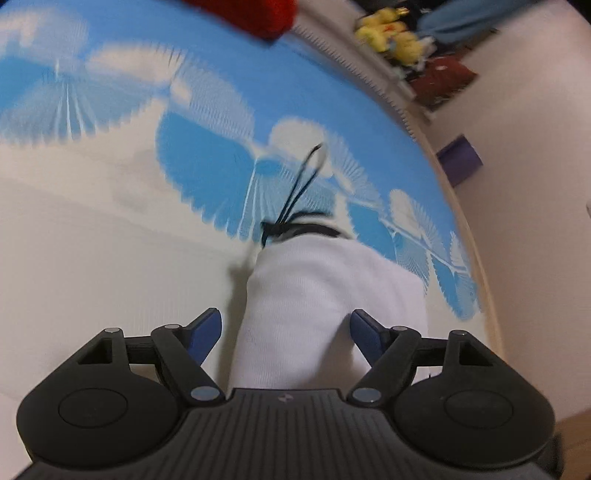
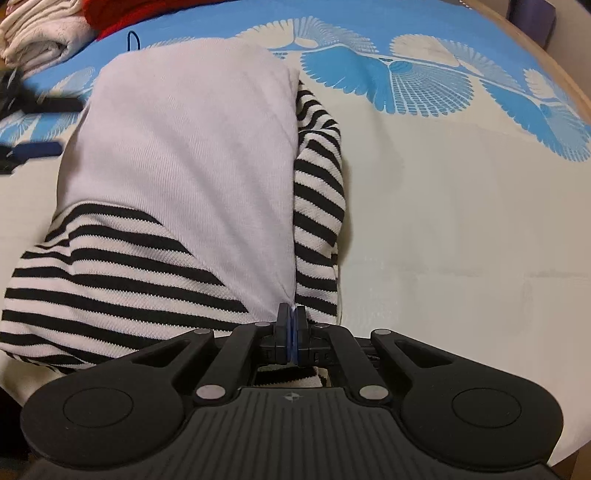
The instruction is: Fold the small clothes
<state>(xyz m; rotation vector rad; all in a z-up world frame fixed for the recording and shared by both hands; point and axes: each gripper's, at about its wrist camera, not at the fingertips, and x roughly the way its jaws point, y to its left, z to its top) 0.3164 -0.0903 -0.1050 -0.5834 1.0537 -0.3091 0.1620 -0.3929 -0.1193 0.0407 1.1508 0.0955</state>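
my right hand-held gripper (image 2: 291,325) is pinched tight on the near edge of the white-and-striped garment (image 2: 184,166), which lies folded on the blue-and-white patterned surface (image 2: 443,221). my left hand-held gripper (image 1: 286,332) stands wide, its blue pads (image 1: 207,328) either side of the white cloth without pressing it. folded clothes (image 2: 44,33) sit far left.

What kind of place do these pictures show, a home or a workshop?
Most likely a room in a home. A table covered by a blue-and-white patterned cloth holds a striped garment and folded clothes, and yellow plush toys lie on the floor beyond it.
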